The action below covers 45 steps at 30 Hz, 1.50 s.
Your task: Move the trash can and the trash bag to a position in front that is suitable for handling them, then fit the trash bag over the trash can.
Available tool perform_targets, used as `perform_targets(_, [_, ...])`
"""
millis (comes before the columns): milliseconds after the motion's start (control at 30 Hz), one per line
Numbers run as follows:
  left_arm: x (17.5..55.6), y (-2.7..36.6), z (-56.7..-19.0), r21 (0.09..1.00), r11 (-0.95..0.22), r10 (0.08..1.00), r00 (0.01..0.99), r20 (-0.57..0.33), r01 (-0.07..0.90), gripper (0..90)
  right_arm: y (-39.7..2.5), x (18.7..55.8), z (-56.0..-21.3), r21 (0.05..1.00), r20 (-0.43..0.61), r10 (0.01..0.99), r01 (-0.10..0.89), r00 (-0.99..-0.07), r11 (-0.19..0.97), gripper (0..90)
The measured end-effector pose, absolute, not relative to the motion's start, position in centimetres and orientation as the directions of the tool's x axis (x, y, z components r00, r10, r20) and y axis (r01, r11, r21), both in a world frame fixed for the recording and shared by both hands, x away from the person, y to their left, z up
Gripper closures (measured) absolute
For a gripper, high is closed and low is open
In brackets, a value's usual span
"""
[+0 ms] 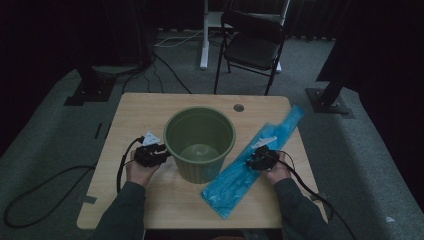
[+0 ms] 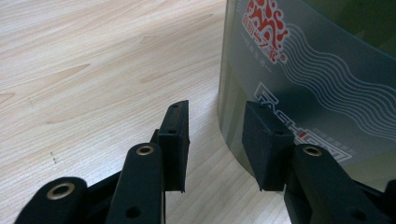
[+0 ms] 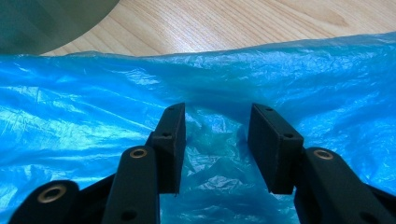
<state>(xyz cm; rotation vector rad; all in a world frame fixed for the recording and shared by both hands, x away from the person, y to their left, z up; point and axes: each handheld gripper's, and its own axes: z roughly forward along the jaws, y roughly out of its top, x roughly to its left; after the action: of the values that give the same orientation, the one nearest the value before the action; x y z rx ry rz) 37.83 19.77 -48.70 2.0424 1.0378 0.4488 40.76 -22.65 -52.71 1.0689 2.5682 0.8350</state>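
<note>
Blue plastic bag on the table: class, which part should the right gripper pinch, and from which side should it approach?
Pinch the raised fold in the blue bag that bulges between the open jaws of the right gripper, about halfway along the bag. Come from above and the person's side, probably. The film lies flat and long on the table, so only a puckered ridge gives the pads something to close on.

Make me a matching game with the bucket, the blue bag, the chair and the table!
Things:
1. bin
2. plastic bag
3. folding chair
4. table

Descriptions:
A. black, on the floor beyond the table
B. pale wood
C. blue, lying flat under the right gripper
D. green, upright mid-table

Pairs: 1-D, 2-C, 3-A, 4-B
</note>
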Motion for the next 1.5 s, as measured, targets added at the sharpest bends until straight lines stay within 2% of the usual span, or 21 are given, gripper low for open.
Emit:
perform_targets(400, [37.9,19.8,-48.7,0.776,-0.356,0.798,0.602,-0.038,0.52,61.1,-22.7,40.7,-52.8,0.59,0.002,0.695,0.562,-0.719,0.58,52.9])
perform_targets(433, [37.9,19.8,-48.7,0.776,-0.355,0.798,0.602,-0.04,0.522,61.1,-22.7,40.7,-52.8,0.59,0.001,0.695,0.562,-0.719,0.58,54.5])
perform_targets(500, [37.9,19.8,-48.8,0.777,-0.352,0.798,0.601,-0.043,0.523,61.0,-22.7,40.8,-52.7,0.592,0.003,0.697,0.563,-0.717,0.577,64.3])
perform_targets(533, [37.9,19.8,-48.8,0.777,-0.352,0.798,0.601,-0.043,0.523,61.1,-22.7,40.8,-52.7,0.592,0.003,0.697,0.563,-0.717,0.577,64.3])
perform_targets(567, [37.8,19.8,-48.8,0.776,-0.352,0.799,0.6,-0.042,0.523,61.1,-22.7,40.8,-52.7,0.592,0.003,0.695,0.562,-0.719,0.578,69.2])
perform_targets(600, [37.8,19.8,-48.8,0.776,-0.352,0.798,0.6,-0.043,0.523,61.0,-22.8,40.8,-52.7,0.591,0.002,0.694,0.56,-0.72,0.58,78.6])
perform_targets(700, [37.9,19.8,-48.8,0.776,-0.352,0.798,0.601,-0.043,0.524,60.9,-22.7,40.9,-52.6,0.587,-0.01,0.694,0.558,-0.72,0.587,90.0])
perform_targets(1100, [37.9,20.0,-48.7,0.78,-0.344,0.801,0.596,-0.045,0.522,60.7,-22.9,40.6,-52.0,0.613,-0.019,0.683,0.531,-0.73,0.585,90.0])
perform_targets(1133, [37.9,20.0,-48.6,0.78,-0.344,0.801,0.596,-0.046,0.522,60.7,-23.0,40.5,-51.9,0.62,-0.008,0.677,0.528,-0.736,0.58,82.6])
perform_targets(1200, [37.9,20.0,-48.6,0.782,-0.341,0.802,0.595,-0.048,0.522,60.7,-23.1,40.3,-51.9,0.625,0.043,0.649,0.527,-0.76,0.576,58.2])
perform_targets(1300, [37.9,20.1,-48.6,0.784,-0.337,0.803,0.594,-0.049,0.521,60.5,-22.8,39.5,-52.3,0.611,0.024,0.623,0.505,-0.782,0.61,46.6])
perform_targets(1333, [37.9,20.1,-48.6,0.784,-0.337,0.803,0.594,-0.049,0.521,60.5,-22.8,39.5,-52.3,0.611,0.024,0.623,0.505,-0.782,0.61,46.6])
perform_targets(1367, [37.8,20.1,-48.5,0.786,-0.332,0.805,0.591,-0.052,0.521,60.5,-22.8,39.3,-52.3,0.609,0.022,0.62,0.503,-0.784,0.614,42.9])
perform_targets(1400, [37.8,20.2,-48.5,0.787,-0.33,0.805,0.591,-0.054,0.522,60.4,-22.8,39.0,-52.3,0.611,0.034,0.61,0.499,-0.792,0.614,35.2])
perform_targets(1500, [37.9,20.2,-48.5,0.786,-0.33,0.805,0.591,-0.054,0.522,60.3,-22.7,38.5,-52.4,0.597,0.016,0.6,0.489,-0.8,0.636,29.5])
